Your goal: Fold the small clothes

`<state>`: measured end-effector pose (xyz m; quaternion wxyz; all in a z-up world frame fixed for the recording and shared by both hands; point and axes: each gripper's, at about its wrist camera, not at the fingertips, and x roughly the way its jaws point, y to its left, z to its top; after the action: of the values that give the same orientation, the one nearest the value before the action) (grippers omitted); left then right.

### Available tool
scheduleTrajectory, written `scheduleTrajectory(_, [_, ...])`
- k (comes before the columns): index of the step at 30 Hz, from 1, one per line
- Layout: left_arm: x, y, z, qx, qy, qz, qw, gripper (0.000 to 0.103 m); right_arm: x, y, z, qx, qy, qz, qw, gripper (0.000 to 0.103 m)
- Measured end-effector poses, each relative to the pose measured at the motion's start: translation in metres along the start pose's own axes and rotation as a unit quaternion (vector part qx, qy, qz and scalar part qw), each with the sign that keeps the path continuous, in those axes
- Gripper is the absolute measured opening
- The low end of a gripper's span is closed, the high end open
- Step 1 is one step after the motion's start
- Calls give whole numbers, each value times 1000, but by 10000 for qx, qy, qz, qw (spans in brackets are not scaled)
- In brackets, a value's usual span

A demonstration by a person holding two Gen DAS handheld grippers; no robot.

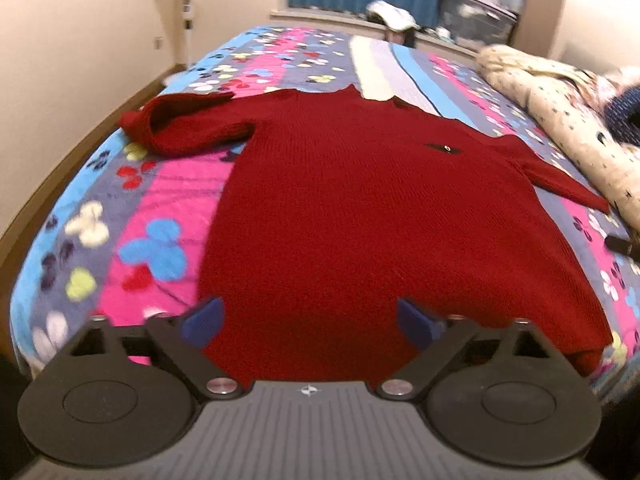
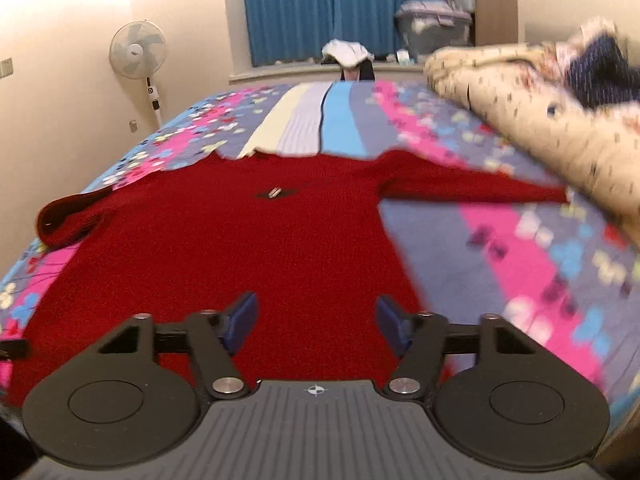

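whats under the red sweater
The red sweater lies spread flat on the flowered blanket, which shows all around it. A striped cloth runs up to its collar; how far that reaches beneath is covered.

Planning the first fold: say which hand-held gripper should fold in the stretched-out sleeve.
Probably the right hand-held gripper: its jaws are open and empty, and the straight sleeve of the red sweater lies on its side. The left hand-held gripper sits nearer the bunched sleeve.
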<state>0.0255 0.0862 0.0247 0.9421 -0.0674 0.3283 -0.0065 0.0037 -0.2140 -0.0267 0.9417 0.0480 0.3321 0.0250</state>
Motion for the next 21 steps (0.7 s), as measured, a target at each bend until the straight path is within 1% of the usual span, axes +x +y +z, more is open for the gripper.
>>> scheduleTrajectory(2, [1,20,15,493,42,-45,9988,82,12,-22,15,-304,125,58,9994,66])
scheduleTrajectory(3, [6,30,20,696,208,-1,9974,82,20,-32,19,-449,255,130,9986,67])
scheduleTrajectory(4, [10,39,25,916,318,85,9953,82,32,-45,20,-514,529,259,9969,69])
scheduleTrajectory(5, [19,51,27,1029,474,136,9935,82,43,-57,19,-547,765,275,9952,72])
scheduleTrajectory(6, [26,60,27,1089,611,188,9920,81,52,-66,16,-540,1021,224,9931,73])
scheduleTrajectory(7, [34,71,26,981,769,193,9920,80,65,-77,9,-406,1334,227,9900,73])
scheduleTrajectory(9, [52,87,20,578,1147,166,9916,72,82,-91,-3,-192,1826,167,9828,73])
scheduleTrajectory(10, [58,91,16,433,1269,57,9910,70,89,-93,-9,-172,2023,58,9792,72])
scheduleTrajectory(12, [69,93,7,311,1497,-113,9882,56,93,-90,-18,-268,2192,-25,9753,72])
scheduleTrajectory(13, [72,90,2,382,1566,-186,9868,51,93,-87,-23,-360,2276,-46,9731,71])
scheduleTrajectory(14, [75,85,-4,580,1621,-229,9848,38,94,-86,-26,-427,2291,-31,9725,69])
scheduleTrajectory(15, [76,80,-8,718,1658,-219,9833,23,91,-85,-27,-486,2292,1,9722,65])
scheduleTrajectory(16, [78,77,-12,851,1635,-204,9827,15,90,-85,-26,-500,2264,129,9727,46])
scheduleTrajectory(17, [79,76,-15,916,1583,-198,9829,10,88,-85,-25,-461,2264,286,9725,17])
scheduleTrajectory(18, [77,79,-16,874,1452,-241,9852,8,84,-85,-22,-451,2176,289,9746,8])
scheduleTrajectory(19, [71,82,-16,778,1331,-315,9875,8,78,-88,-18,-411,1959,324,9792,8])
scheduleTrajectory(20, [60,88,-15,662,1008,-447,9917,7,67,-93,-11,-246,1653,455,9849,7])
scheduleTrajectory(21, [48,95,-13,522,670,-589,9946,7,49,-101,0,96,1178,722,9904,7])
